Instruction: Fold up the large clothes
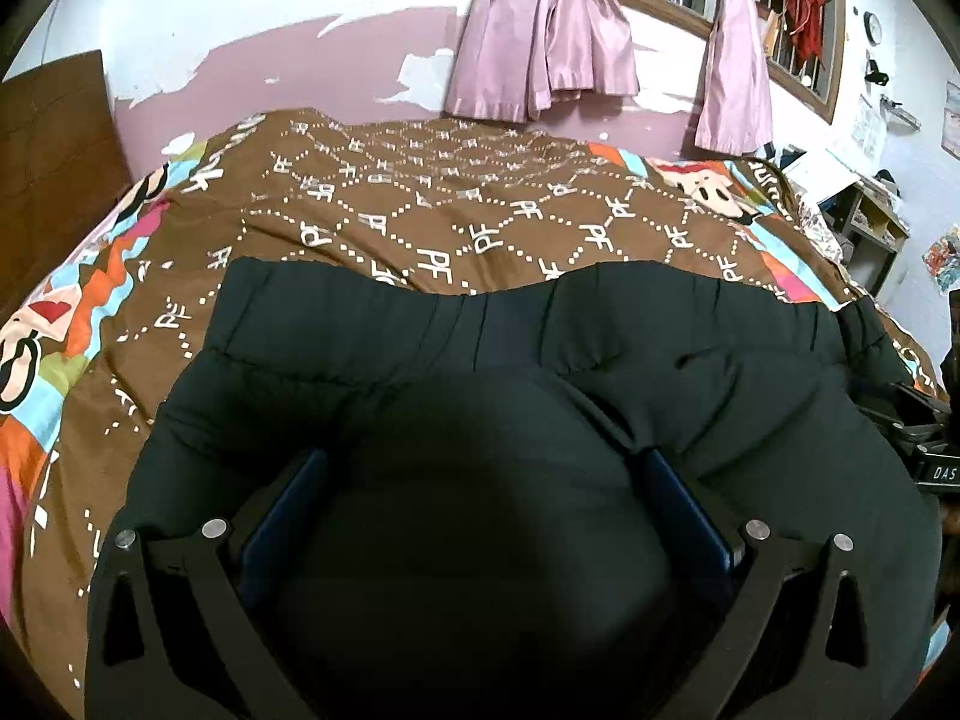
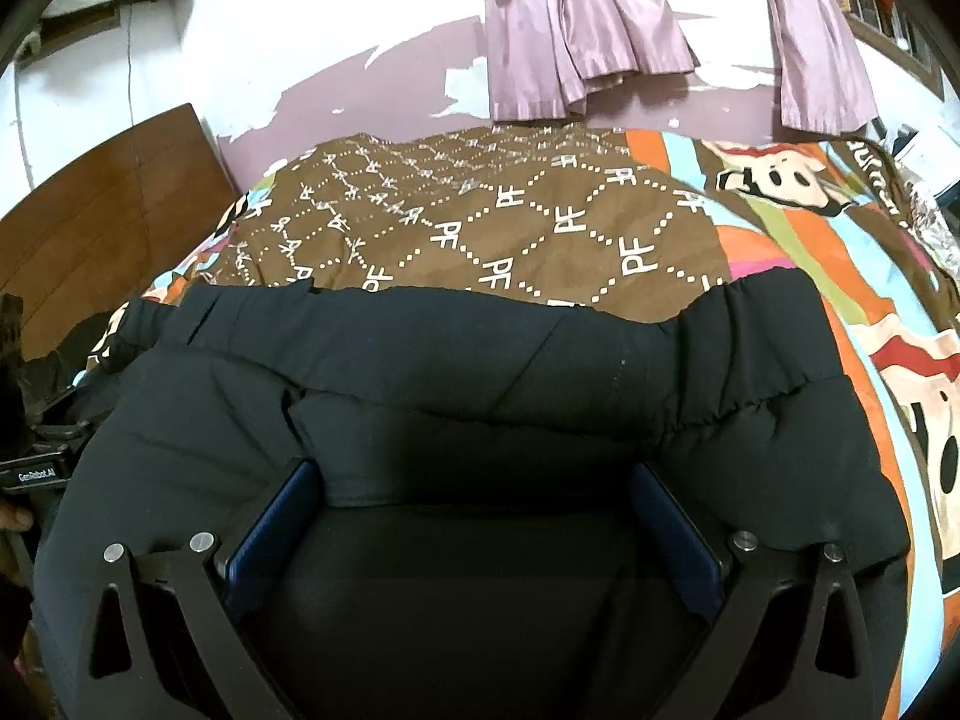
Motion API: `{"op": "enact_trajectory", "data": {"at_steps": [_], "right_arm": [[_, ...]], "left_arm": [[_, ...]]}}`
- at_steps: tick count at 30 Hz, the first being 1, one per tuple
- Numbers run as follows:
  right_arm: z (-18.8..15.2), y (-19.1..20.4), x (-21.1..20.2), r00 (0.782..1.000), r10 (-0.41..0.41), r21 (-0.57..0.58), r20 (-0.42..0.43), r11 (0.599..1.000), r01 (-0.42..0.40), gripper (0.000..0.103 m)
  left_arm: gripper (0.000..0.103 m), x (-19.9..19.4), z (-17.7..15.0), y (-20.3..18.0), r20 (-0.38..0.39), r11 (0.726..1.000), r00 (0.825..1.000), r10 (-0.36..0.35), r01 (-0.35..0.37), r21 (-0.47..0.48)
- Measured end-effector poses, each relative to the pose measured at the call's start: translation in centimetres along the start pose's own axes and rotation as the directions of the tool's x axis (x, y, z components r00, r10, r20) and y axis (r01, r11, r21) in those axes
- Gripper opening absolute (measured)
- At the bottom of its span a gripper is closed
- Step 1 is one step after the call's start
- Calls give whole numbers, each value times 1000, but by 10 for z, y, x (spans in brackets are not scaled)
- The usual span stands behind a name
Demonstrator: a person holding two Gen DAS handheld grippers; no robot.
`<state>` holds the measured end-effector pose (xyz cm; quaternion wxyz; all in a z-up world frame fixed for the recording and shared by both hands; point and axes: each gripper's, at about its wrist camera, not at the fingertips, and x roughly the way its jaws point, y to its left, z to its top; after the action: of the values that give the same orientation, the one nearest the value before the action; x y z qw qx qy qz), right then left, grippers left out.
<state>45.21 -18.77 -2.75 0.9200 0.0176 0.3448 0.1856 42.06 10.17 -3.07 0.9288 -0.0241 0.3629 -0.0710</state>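
A large black garment with an elastic waistband (image 1: pixel 528 324) lies on the bed, waistband toward the far wall; it also shows in the right wrist view (image 2: pixel 468 348). My left gripper (image 1: pixel 483 462) sits low over its left part, jaws wide apart, with black cloth bulging between the blue pads (image 1: pixel 288 498). My right gripper (image 2: pixel 474 474) sits over its right part, jaws wide apart, a folded cloth edge lying between its blue pads (image 2: pixel 276 516). Neither pinches the cloth. Each gripper shows at the other view's edge.
The brown patterned bedspread (image 1: pixel 420 204) with cartoon borders covers the bed (image 2: pixel 540 222). A wooden headboard (image 2: pixel 102 210) stands at left. Pink curtains (image 1: pixel 540 30) hang on the far wall. Cluttered shelves (image 1: pixel 870 222) stand at right.
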Motion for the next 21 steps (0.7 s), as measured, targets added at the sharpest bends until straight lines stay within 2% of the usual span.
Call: {"op": "enact_trajectory", "data": {"at_steps": [5,11,13,18,21], "right_arm": [[-11,3,-29,995,-54,-1,85,999,54,103],[-16,-17,-80,968,-163,36,192,987,159,103],[-15,-31,-92,965,-188,48,184,982,182,103],[-23,-65,-109,951,-271,56,149,963,265,103],[-33,-77,-114,956,-268,39,122,963,265,103]], "left_arm": [[102,-21,-6,-1,63,1000,998,3,-2,-9],[102,-76,-2,18,196,996,980,-25,42,-83],[102,-91,1,28,198,994,980,-16,36,-101],[102,-110,-5,61,183,991,981,68,-45,-127],[102,-112,-16,81,152,987,985,78,-55,-154]]}}
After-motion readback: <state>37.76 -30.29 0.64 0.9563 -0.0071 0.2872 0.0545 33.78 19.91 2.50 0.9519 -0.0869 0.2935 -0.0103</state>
